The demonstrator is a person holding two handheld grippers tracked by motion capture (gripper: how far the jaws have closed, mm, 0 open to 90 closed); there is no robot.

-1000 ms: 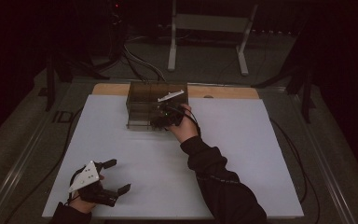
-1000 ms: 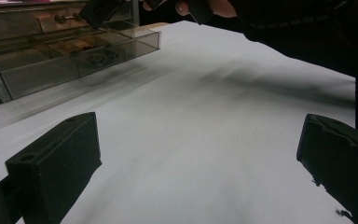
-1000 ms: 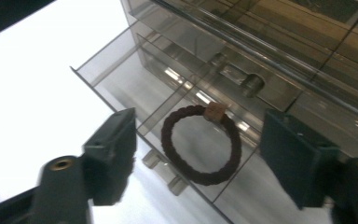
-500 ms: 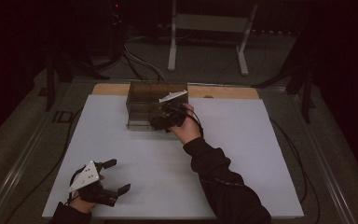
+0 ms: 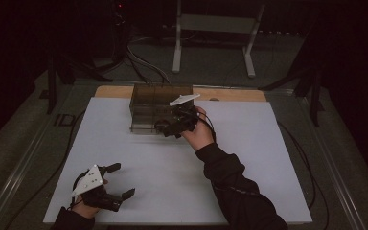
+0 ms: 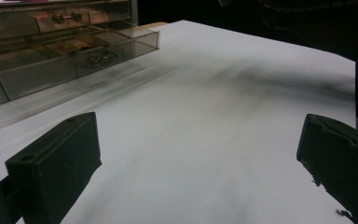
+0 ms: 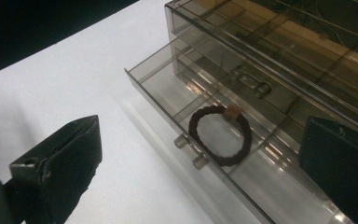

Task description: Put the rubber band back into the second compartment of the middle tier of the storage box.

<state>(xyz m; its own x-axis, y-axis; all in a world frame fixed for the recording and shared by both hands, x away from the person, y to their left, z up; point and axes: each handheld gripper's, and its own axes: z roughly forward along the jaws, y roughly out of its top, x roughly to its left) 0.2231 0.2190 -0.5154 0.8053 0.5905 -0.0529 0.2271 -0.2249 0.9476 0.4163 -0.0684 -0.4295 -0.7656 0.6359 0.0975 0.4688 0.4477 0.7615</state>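
A white surface point(image 5: 268, 158) carries a smoky clear plastic drawer organizer point(image 5: 148, 108), which stands at its far edge. Behind the organizer, a strip of bare wood point(image 5: 235, 94) runs along the surface's back edge. Toward the person from the organizer, the white sheet lies bare.

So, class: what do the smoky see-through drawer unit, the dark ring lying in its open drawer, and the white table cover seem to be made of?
Smoky see-through drawer unit: likely tinted clear plastic, glossy; its dividers show through the walls. Dark ring: apparently a braided fabric hair tie, matte, with a small tan joint. White table cover: smooth and matte, perhaps paper or board; hard to tell.
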